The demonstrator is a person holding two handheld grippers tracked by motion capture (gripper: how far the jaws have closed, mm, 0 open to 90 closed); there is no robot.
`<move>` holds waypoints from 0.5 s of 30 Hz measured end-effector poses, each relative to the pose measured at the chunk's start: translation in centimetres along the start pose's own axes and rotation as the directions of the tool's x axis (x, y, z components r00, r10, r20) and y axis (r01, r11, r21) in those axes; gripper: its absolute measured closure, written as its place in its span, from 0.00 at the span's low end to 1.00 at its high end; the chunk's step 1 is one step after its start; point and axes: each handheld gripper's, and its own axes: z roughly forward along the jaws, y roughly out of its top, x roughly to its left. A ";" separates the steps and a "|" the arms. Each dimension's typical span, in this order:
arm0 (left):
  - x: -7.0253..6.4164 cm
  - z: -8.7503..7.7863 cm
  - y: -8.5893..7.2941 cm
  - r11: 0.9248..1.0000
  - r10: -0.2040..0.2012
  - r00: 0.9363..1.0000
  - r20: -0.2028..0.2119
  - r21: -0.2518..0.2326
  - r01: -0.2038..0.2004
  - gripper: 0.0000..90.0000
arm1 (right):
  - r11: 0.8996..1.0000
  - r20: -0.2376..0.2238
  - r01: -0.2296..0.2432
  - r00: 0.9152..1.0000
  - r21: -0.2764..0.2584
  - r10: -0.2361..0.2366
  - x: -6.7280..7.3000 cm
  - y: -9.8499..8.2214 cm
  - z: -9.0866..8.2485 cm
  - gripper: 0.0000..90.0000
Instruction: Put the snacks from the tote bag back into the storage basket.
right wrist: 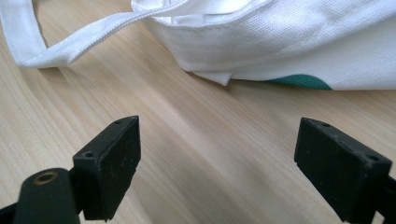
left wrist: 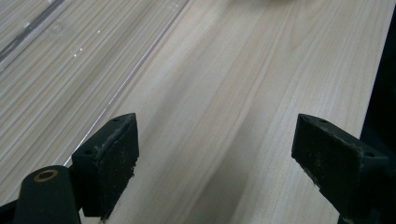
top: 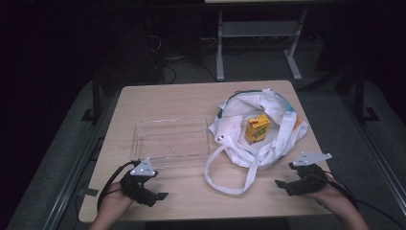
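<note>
High view | yellow carton (top: pixel 257 130) inside white bag (top: pixel 230 122) | clear tray (top: pixel 170 139) empty

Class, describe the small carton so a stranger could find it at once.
Start at the wooden table. On its right side lies a white cloth bag, its mouth open. The carton stands inside it: a small yellow-orange box, the one bright thing here, unlike the clear tray to the bag's left.
</note>
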 end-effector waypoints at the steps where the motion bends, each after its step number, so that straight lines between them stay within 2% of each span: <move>1: 0.0 0.0 0.0 1.000 0.000 1.000 0.000 0.000 0.000 0.16 | 1.000 0.000 0.000 1.000 0.001 0.000 0.0 0.0 0.0 0.16; 12: -0.3 0.0 0.1 1.000 0.002 1.000 0.007 0.000 -0.002 0.16 | 1.000 -0.008 -0.013 1.000 -0.007 0.013 0.0 0.1 -0.7 0.17; 13: -0.3 0.0 0.1 1.000 0.019 1.000 0.012 0.004 -0.019 0.16 | 1.000 -0.001 -0.019 1.000 0.003 0.019 0.0 0.3 -0.9 0.21; 15: -0.4 0.0 0.1 1.000 0.020 1.000 0.013 0.002 -0.020 0.16 | 1.000 -0.001 -0.025 1.000 0.010 0.025 0.1 0.3 -0.9 0.23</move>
